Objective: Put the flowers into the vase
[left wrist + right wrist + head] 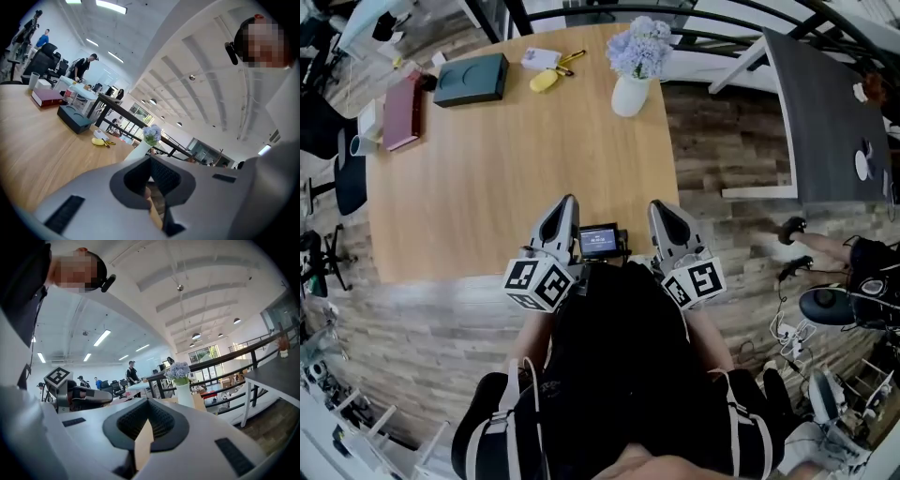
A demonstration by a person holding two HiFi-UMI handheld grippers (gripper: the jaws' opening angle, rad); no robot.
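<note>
Fingers of the left gripper meet at their tips with nothing between them, and those of the right gripper are pressed together the same way, also empty. Both grippers sit side by side at the near edge of the wooden surface, a small screen between them, each with its marker cube toward the person. Well apart from them, at the far right corner, the pale blue flowers stand in the white vase. Farther left lie a yellow object, a dark box and a red book
</note>
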